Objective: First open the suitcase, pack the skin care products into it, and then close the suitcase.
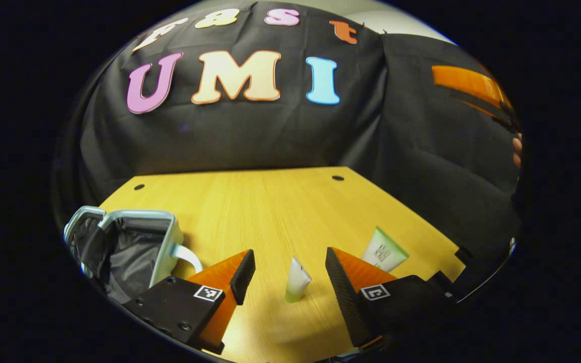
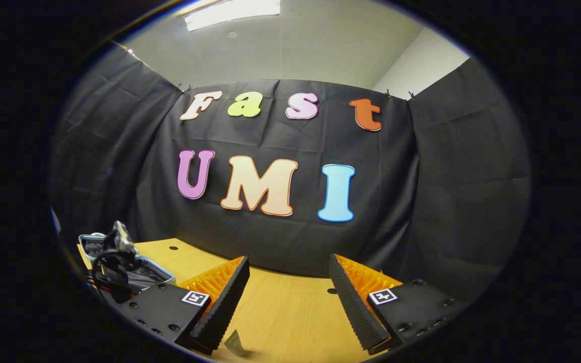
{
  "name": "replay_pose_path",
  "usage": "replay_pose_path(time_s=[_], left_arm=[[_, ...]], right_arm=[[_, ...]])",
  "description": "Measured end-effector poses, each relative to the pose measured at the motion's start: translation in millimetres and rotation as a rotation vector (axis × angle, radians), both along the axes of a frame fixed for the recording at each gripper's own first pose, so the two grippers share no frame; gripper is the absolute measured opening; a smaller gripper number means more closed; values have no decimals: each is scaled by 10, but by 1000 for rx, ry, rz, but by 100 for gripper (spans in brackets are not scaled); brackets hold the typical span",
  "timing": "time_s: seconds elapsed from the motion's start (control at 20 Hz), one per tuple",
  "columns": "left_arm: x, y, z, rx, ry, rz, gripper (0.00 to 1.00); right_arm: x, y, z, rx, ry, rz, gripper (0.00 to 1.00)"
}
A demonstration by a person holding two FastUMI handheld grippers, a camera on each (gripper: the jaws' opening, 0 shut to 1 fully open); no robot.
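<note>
Wood: a yellow-grained table [image 1: 270, 201] carries everything, seen ahead of both tongs.
Suitcase: a small pale-rimmed suitcase [image 1: 134, 242] lies open to the left of the left gripper's left finger, its dark lining showing; in the right gripper view it sits well off to the left [image 2: 149, 275], partly behind some dark gear I can't make out.
Left gripper: the left gripper [image 1: 290, 275] is released, jaws spread wide, nothing between the pads.
Small tube: a pale small tube [image 1: 296, 280] stands on the table straight ahead, framed in the gap between the left gripper's fingers but beyond their tips, not touched. Its long axis runs roughly upright, leaning slightly.
Green tube: a green tube [image 1: 385, 249] lies flat just past the right finger of the left gripper, its long axis slanting away to the right.
Right gripper: the right gripper [image 2: 288, 297] is likewise released and empty, held high and aimed at the booth wall; a pale sliver [image 2: 235, 343] shows low beside its left finger, too small to name.
Judgement: the left gripper is the nearer one; a short push forward should bring the small tube between its pads, then a carry leftward to the suitcase.
Risk: an upright tube may tip if a finger nudges it first.
</note>
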State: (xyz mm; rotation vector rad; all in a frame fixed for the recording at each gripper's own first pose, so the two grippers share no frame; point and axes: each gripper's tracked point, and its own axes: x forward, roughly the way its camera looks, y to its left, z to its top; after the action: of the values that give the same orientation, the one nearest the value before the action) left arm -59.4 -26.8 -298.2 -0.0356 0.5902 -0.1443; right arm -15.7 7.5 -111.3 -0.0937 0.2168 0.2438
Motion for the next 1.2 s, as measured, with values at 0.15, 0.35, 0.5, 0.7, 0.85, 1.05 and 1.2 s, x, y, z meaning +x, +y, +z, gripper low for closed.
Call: replay_pose_path(time_s=[0.15,0.35,0.5,0.7,0.85,1.05,1.2], left_arm=[[-32,-36,-194,6,52,6,67],[-29,-130,-464,27,112,-33,55],[-112,-125,-610,13,173,-37,19],[-121,-93,-539,-34,187,-24,12],[-110,24,-368,-24,181,-4,12],[-108,171,40,-26,140,26,12],[-162,332,308,13,124,51,12]], right_arm=[[-106,19,-178,21,55,2,99],[-337,195,-388,54,126,64,99],[-533,303,-525,51,153,111,99],[-779,505,-850,33,207,200,98],[-864,489,-1113,0,236,203,99],[-986,499,-1805,-31,379,200,99],[-1083,501,-2178,-11,452,181,100]])
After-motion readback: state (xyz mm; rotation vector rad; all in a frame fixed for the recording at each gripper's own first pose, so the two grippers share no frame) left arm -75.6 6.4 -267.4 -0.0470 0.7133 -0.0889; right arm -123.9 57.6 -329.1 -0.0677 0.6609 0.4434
